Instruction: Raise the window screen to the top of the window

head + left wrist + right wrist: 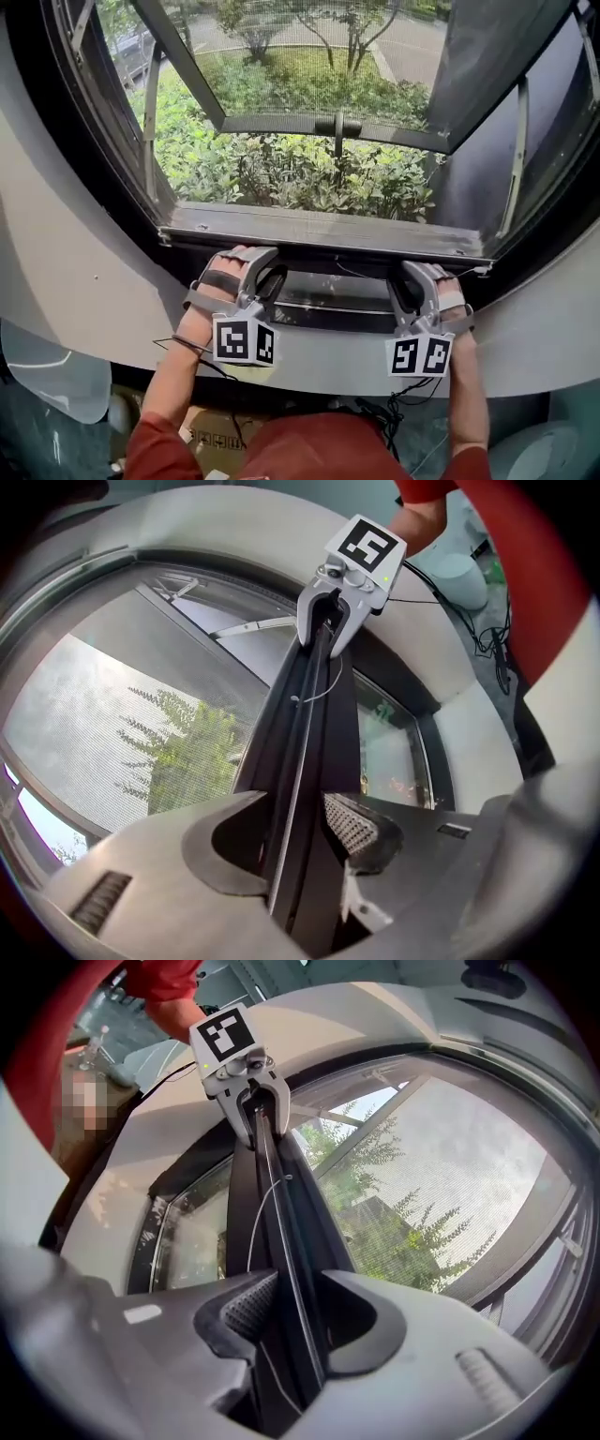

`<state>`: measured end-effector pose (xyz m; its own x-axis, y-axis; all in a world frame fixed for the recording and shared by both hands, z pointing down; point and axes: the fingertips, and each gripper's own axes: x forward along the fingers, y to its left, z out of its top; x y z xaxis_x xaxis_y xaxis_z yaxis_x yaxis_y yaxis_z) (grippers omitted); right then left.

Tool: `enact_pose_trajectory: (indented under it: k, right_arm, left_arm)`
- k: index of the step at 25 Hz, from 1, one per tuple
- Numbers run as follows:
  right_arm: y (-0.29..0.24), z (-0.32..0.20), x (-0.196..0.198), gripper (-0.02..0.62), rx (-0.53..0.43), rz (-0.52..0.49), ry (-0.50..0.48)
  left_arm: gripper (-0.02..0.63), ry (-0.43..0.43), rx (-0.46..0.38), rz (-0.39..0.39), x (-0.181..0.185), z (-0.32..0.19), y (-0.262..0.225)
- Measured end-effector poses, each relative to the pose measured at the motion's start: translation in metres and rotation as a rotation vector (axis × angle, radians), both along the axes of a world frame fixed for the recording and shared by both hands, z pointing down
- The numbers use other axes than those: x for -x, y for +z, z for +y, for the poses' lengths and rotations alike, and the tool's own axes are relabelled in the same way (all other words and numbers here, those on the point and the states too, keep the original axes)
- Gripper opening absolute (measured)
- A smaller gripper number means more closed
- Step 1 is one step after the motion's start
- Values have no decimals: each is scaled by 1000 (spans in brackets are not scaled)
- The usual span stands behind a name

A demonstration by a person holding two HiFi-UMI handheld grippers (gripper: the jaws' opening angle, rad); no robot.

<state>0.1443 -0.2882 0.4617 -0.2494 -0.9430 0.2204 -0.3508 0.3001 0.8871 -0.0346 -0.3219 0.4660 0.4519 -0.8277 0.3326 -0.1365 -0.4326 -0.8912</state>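
The window screen's grey bottom bar (323, 230) lies low across the window, with mesh (309, 103) above it. Both grippers reach under it from the sill side. My left gripper (265, 274) has the dark bar (305, 714) between its jaws, and a thin dark gap shows beside one pad (352, 822). My right gripper (410, 274) has the same bar (281, 1213) between its pads, which press on it from both sides. Each gripper view shows the other gripper down the bar: the right gripper (328, 635) and the left gripper (255, 1101). Mesh (103, 724) (469, 1147) fills the outdoor side.
An outward-opened casement sash with a handle (337, 127) hangs beyond the screen, over green shrubs. A curved white sill (84, 281) runs under the window. A thin cord (255, 1222) trails along the bar. A cardboard box (211, 433) and cables lie below, by the person's red sleeves.
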Motion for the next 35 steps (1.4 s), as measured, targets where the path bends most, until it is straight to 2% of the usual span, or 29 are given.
enact_pose_trajectory:
  k: [5, 13, 19, 23, 30, 35]
  right_arm:
    - [-5, -1, -1, 156, -22, 15, -6]
    - [-14, -2, -1, 166, -39, 31, -2]
    - [-23, -3, -1, 152, -69, 34, -2]
    - [-30, -4, -2, 141, -93, 37, 4]
    - [-42, -7, -4, 83, -148, 44, 21]
    - [-47, -9, -4, 83, -166, 57, 30]
  left_arm:
    - [146, -17, -48, -6, 0, -3, -9]
    - [160, -29, -107, -67, 0, -4, -15]
    - [173, -30, -120, -76, 1, -5, -21]
    - [141, -34, -145, -63, 1, -7, -29]
    - [89, -35, -177, -53, 0, -11, -41]
    - [65, -48, -218, -53, 1, -15, -49]
